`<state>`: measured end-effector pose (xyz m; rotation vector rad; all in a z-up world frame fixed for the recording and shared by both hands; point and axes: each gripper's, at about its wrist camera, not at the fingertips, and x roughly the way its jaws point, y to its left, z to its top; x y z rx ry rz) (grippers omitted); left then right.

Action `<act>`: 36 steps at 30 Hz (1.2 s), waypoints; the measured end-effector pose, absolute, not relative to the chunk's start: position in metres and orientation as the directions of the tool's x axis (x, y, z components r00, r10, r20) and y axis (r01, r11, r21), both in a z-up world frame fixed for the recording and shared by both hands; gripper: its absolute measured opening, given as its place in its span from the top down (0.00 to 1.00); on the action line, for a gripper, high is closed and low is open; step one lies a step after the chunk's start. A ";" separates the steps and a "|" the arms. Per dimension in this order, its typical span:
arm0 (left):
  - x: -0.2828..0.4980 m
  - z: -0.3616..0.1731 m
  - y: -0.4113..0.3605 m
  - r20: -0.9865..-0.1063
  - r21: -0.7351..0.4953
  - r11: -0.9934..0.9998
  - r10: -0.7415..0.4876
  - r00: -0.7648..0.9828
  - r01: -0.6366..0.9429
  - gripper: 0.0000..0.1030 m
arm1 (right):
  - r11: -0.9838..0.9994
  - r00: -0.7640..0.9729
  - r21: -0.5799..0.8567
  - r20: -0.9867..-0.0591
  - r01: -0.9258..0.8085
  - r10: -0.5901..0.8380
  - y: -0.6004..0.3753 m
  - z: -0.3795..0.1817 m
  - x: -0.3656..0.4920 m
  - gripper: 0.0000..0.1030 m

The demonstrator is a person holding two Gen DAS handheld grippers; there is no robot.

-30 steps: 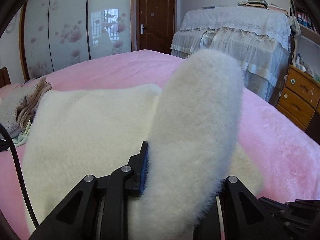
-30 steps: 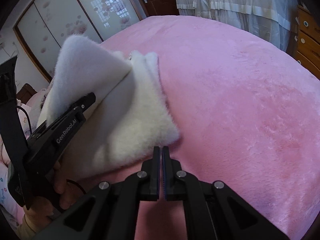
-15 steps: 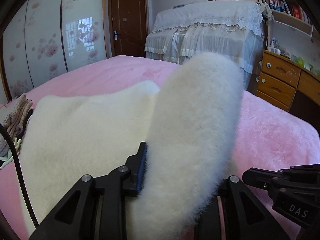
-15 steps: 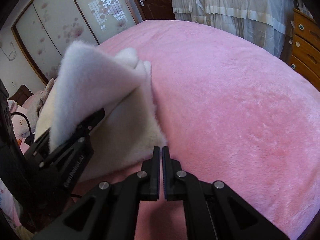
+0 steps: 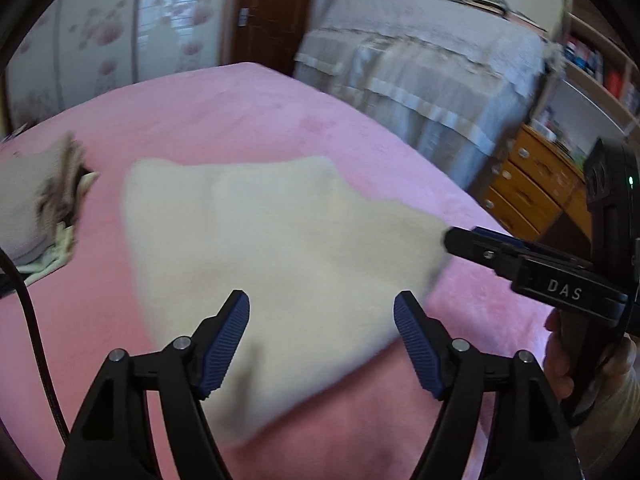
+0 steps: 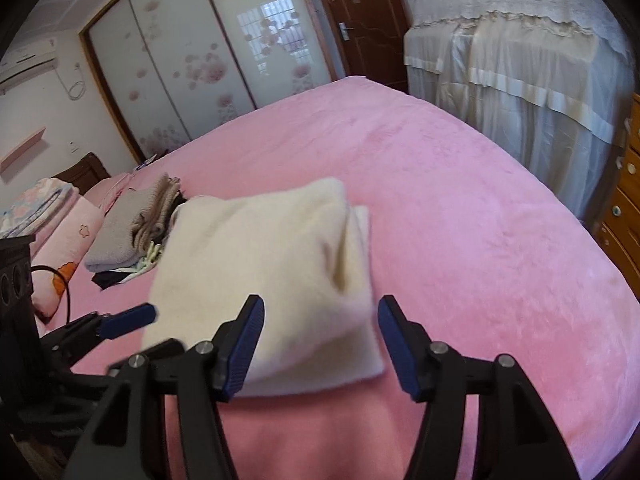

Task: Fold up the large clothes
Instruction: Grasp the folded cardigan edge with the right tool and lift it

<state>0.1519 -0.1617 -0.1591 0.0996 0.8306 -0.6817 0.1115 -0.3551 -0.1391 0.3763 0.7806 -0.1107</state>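
A pink bed (image 6: 460, 208) fills both views, and on it lies the folded cream fleece garment (image 6: 272, 264), flat, with nothing holding it. Beside it, toward the headboard, sits a pile of folded clothes (image 6: 132, 228). The left gripper (image 5: 322, 312) hovers over the garment's near edge, its fingers having just spread apart and free. The right gripper (image 6: 320, 316) likewise has just opened, fingers parted over the garment, gripping nothing.
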 end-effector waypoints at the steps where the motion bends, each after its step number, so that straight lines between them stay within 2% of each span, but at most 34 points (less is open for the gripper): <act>1: 0.163 -0.160 -0.153 -0.720 -0.164 0.810 -0.489 0.493 0.564 0.28 | 0.932 0.691 0.283 -0.721 0.229 0.049 -0.355 -0.143 0.119 0.42; 3: 0.185 -0.171 -0.136 -0.759 -0.140 0.865 -0.406 0.510 0.481 0.28 | 0.935 0.662 0.287 -0.745 0.210 0.080 -0.349 -0.153 0.131 0.43; 4: 0.194 -0.178 -0.128 -0.775 -0.146 0.878 -0.388 0.499 0.455 0.28 | 0.936 0.641 0.282 -0.763 0.211 0.085 -0.349 -0.161 0.137 0.46; 5: 0.203 -0.187 -0.122 -0.794 -0.159 0.885 -0.378 0.475 0.438 0.28 | 0.942 0.621 0.262 -0.780 0.211 0.079 -0.348 -0.169 0.143 0.54; 6: 0.210 -0.195 -0.118 -0.815 -0.162 0.892 -0.362 0.452 0.421 0.28 | 0.947 0.605 0.252 -0.792 0.200 0.083 -0.348 -0.175 0.146 0.78; 10: 0.215 -0.217 -0.120 -0.833 -0.121 0.897 -0.325 0.449 0.426 0.33 | 0.927 0.637 0.296 -0.766 0.232 0.085 -0.351 -0.179 0.123 0.83; 15: 0.210 -0.240 -0.124 -0.848 -0.135 0.885 -0.336 0.411 0.445 0.34 | 0.858 0.568 0.352 -0.819 0.373 0.089 -0.358 -0.245 0.098 0.83; 20: 0.208 -0.238 -0.121 -0.836 -0.147 0.882 -0.354 0.421 0.449 0.33 | 0.873 0.574 0.312 -0.817 0.376 0.045 -0.351 -0.238 0.098 0.80; 22: 0.211 -0.233 -0.117 -0.836 -0.167 0.875 -0.370 0.405 0.454 0.33 | 0.889 0.571 0.256 -0.821 0.379 -0.006 -0.347 -0.222 0.099 0.62; 28: 0.239 -0.211 -0.110 -0.827 -0.196 0.861 -0.402 0.392 0.470 0.33 | 0.907 0.651 0.267 -0.759 0.325 -0.009 -0.352 -0.168 0.127 0.39; 36: 0.323 -0.215 -0.106 -0.819 -0.344 0.867 -0.465 0.337 0.362 0.31 | 0.910 0.569 0.245 -0.822 0.334 0.012 -0.382 -0.186 0.248 0.38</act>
